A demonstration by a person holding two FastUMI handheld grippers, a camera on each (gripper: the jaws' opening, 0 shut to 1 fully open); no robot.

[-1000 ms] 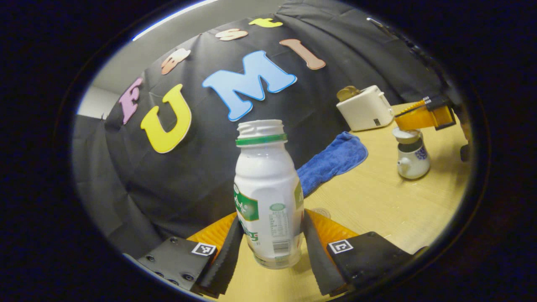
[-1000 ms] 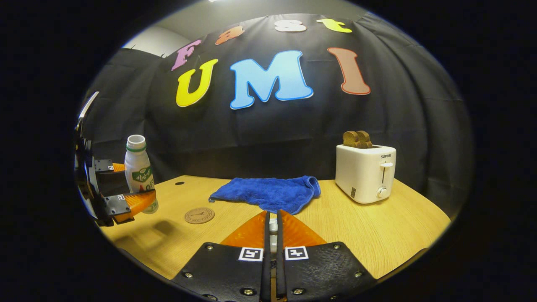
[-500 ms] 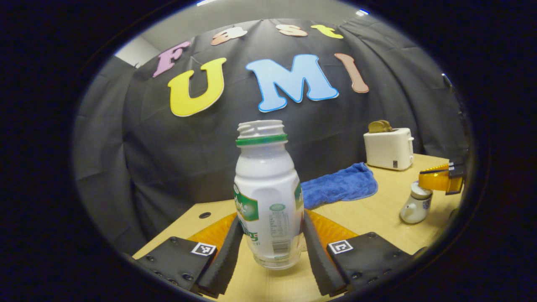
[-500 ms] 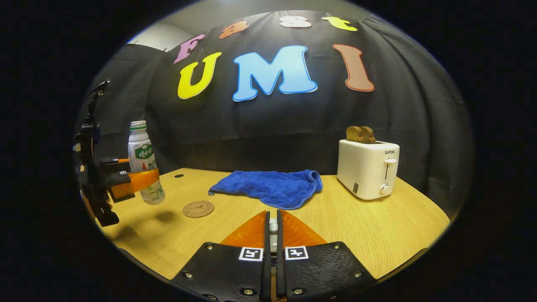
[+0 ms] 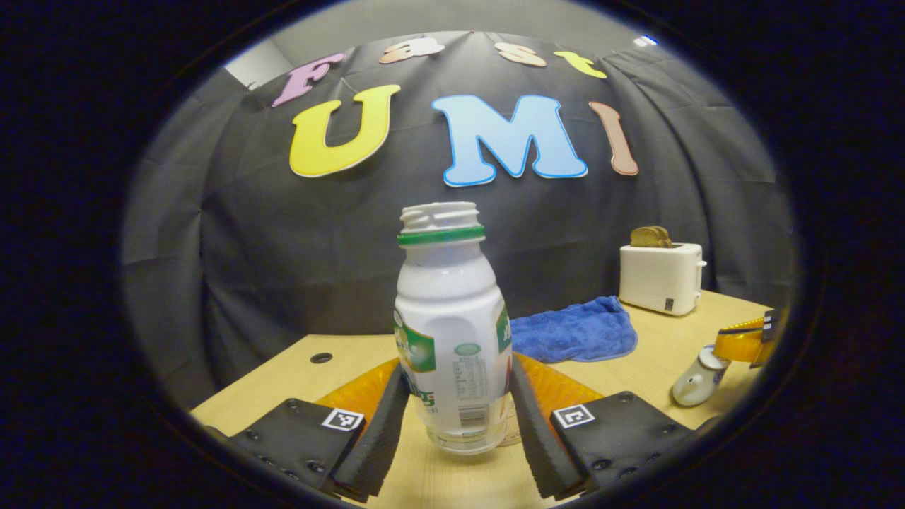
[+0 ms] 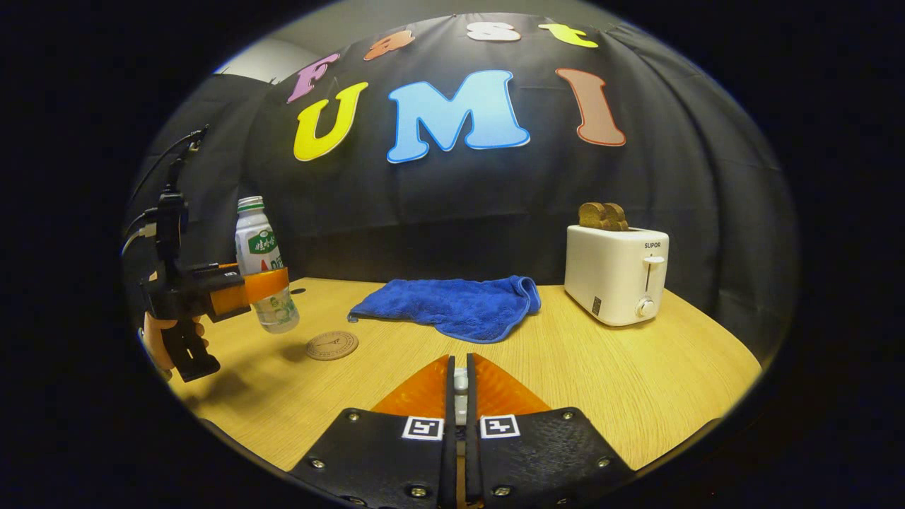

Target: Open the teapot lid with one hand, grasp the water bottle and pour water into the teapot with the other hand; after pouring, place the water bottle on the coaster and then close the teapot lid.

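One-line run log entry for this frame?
left gripper: shut on water bottle, held above table | right gripper: shut on lid | coaster: empty

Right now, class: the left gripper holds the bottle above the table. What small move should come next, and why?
Probably lower the water bottle onto the coaster: the left gripper holds it upright, just above and left of the coaster.

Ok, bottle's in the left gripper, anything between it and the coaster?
Nothing visible. The bottle, held upright in the left gripper above the table, hangs just left of the coaster. The cloth and toaster sit off to the right.
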